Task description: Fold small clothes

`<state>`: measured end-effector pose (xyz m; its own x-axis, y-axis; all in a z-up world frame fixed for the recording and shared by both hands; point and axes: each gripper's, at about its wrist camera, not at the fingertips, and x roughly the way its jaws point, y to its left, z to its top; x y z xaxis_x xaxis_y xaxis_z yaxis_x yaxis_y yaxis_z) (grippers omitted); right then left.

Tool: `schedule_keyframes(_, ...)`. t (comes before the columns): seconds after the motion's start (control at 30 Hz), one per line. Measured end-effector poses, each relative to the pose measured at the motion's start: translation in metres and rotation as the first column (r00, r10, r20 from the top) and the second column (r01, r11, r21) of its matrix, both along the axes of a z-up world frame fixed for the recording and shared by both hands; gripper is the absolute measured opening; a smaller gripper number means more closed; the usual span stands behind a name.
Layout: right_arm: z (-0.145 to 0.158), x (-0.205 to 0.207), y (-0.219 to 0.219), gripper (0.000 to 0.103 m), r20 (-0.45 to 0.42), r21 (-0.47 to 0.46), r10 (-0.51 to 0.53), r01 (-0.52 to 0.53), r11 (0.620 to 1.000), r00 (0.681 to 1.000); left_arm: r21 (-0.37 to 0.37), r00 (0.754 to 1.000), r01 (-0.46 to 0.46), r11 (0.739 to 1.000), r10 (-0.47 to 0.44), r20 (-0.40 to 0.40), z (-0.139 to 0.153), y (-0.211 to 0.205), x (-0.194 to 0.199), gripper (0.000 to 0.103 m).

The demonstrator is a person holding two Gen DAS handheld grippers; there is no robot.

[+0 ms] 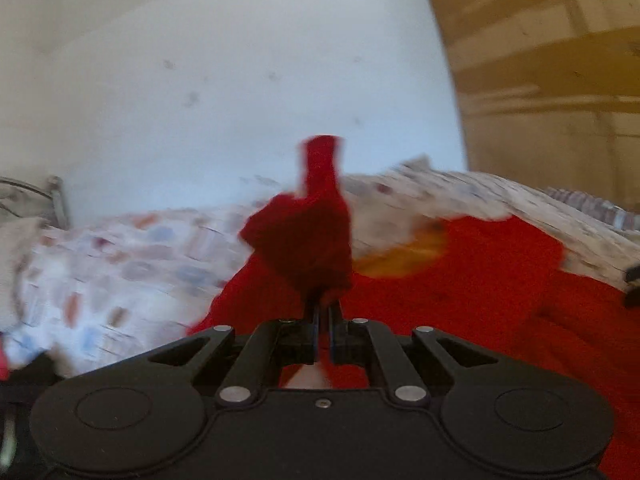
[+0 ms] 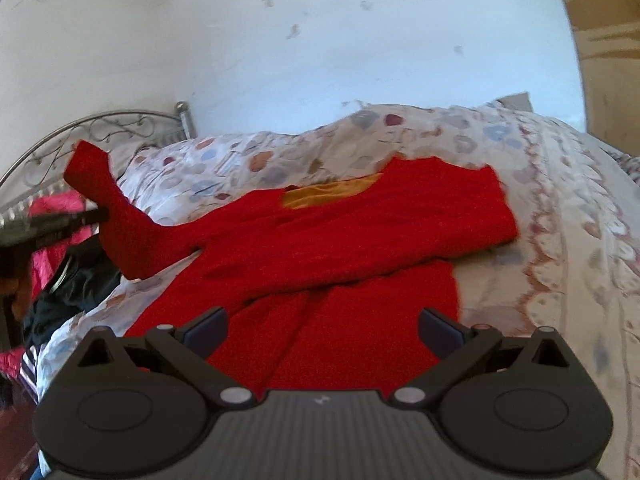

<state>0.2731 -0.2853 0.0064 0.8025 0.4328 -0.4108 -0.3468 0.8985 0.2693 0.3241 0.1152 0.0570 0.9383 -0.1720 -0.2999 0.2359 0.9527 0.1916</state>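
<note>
One red sweater (image 2: 340,240) on bed (image 2: 560,208): soft, light, floppy knit. Your left claw (image 1: 323,304) clamped on sleeve cuff (image 1: 316,216) (good hold point); right claw (image 2: 322,334) apart, empty.

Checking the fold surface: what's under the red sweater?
The red sweater lies on a patterned bedspread, which shows all around it. Anything directly beneath is covered. One sleeve is lifted off it.

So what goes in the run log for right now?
left gripper: shut on red sleeve, lifted | right gripper: open, over red top | bedspread: under top
</note>
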Motion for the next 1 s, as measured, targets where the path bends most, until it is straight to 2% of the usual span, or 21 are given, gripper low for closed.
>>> schedule_keyframes(0.1, -0.001, -0.004, -0.010, 0.103, -0.009, -0.006, -0.017, 0.017, 1.000, 1.000, -0.037, 0.995, 0.065, 0.997, -0.068, -0.078, -0.017, -0.021, 0.000, 0.007)
schedule_keyframes(0.23, -0.004, -0.008, -0.017, 0.103, -0.016, -0.010, -0.037, 0.036, 0.999, 0.999, -0.089, 0.976, 0.143, 0.986, -0.156, -0.150, -0.039, -0.031, -0.006, 0.019)
schedule_keyframes(0.3, -0.005, -0.009, -0.019, 0.103, -0.024, -0.006, -0.040, 0.040, 0.999, 0.999, -0.095, 0.970, 0.154, 0.984, -0.169, -0.172, -0.047, -0.037, -0.011, 0.033)
schedule_keyframes(0.37, -0.005, -0.009, -0.016, 0.103, -0.030, -0.007, -0.033, 0.033, 0.999, 0.999, -0.102, 0.969, 0.152, 0.983, -0.168, -0.180, -0.052, -0.034, -0.019, 0.053)
schedule_keyframes(0.4, -0.005, -0.009, -0.014, 0.103, -0.032, -0.006, -0.028, 0.028, 1.000, 0.999, -0.107, 0.970, 0.147, 0.983, -0.165, -0.181, -0.053, -0.033, -0.025, 0.058)
schedule_keyframes(0.47, -0.003, -0.007, -0.007, 0.103, -0.036, -0.003, 0.000, 0.000, 1.000, 0.999, -0.115, 0.973, 0.118, 0.986, -0.138, -0.184, -0.055, -0.026, -0.030, 0.075)
schedule_keyframes(0.67, 0.009, 0.018, 0.036, 0.103, -0.073, 0.046, 0.122, -0.119, 0.992, 0.990, -0.121, 0.982, -0.031, 0.992, 0.007, -0.188, -0.047, 0.002, -0.039, 0.094)
schedule_keyframes(0.7, 0.011, 0.023, 0.045, 0.102, -0.070, 0.048, 0.132, -0.129, 0.990, 0.989, -0.117, 0.982, -0.058, 0.991, 0.035, -0.188, -0.047, 0.007, -0.040, 0.094)
schedule_keyframes(0.77, 0.016, 0.037, 0.063, 0.094, -0.048, 0.030, 0.143, -0.141, 0.990, 0.989, -0.116, 0.978, -0.102, 0.988, 0.078, -0.195, -0.046, 0.017, -0.041, 0.095)
schedule_keyframes(0.83, 0.019, 0.052, 0.079, 0.079, -0.043, 0.008, 0.137, -0.136, 0.991, 0.990, -0.128, 0.974, -0.134, 0.983, 0.106, -0.202, -0.048, 0.026, -0.043, 0.096)
schedule_keyframes(1.0, 0.010, 0.073, 0.119, 0.059, -0.064, -0.113, 0.174, -0.181, 0.977, 0.983, -0.144, 0.964, -0.184, 0.972, 0.150, -0.217, -0.054, 0.041, -0.049, 0.099)
